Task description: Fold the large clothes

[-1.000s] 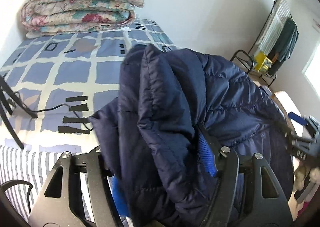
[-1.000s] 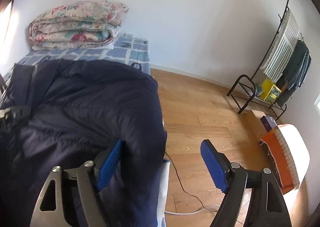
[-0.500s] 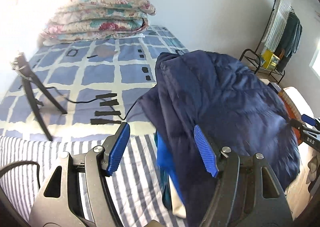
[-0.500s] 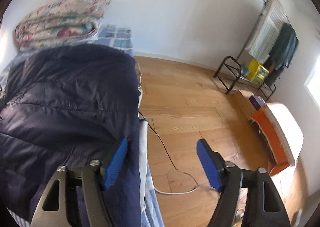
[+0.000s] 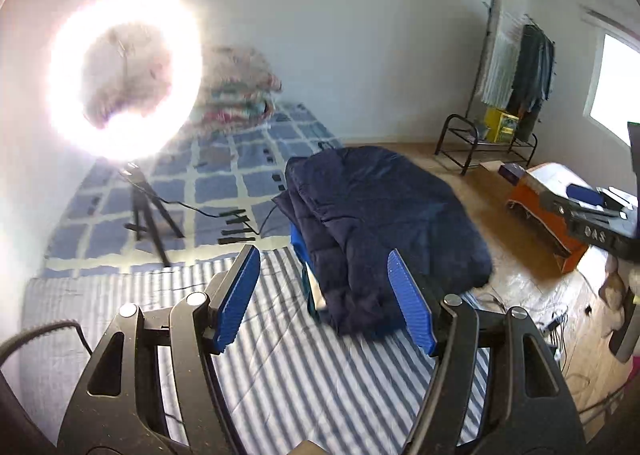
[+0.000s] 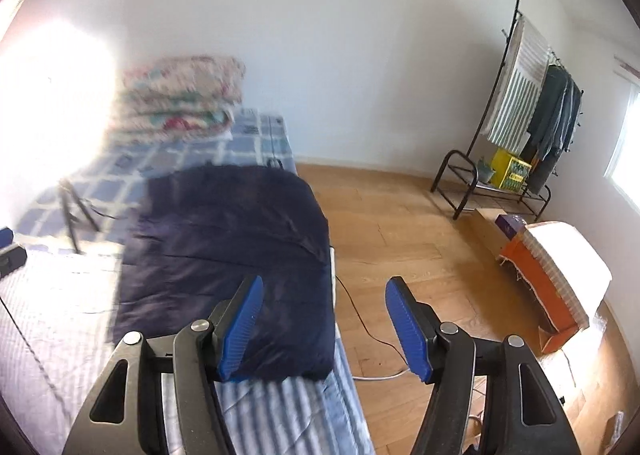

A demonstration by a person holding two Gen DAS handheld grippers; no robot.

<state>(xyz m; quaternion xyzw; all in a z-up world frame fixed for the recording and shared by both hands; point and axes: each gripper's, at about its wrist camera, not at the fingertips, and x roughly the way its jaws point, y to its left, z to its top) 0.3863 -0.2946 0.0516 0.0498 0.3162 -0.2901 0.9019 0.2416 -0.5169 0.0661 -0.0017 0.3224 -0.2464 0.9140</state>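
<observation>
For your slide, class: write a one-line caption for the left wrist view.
Open left tongs hover over the striped sheet beside a folded navy jacket, ring light glaring behind.

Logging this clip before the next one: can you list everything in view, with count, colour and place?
puffer jacket: one, navy, folded on the bed's right edge
bed: one, blue-white striped sheet near, blue checked cover beyond
blue garment: one, partly under the jacket
folded quilt: one, floral, far end of the bed
ring light: one, glaring white, on a black tripod on the bed
clothes rack: one, black, hung with clothes, far right corner
orange box: one, on the wooden floor
left hand-held gripper: open, empty
right hand-held gripper: open, empty
</observation>
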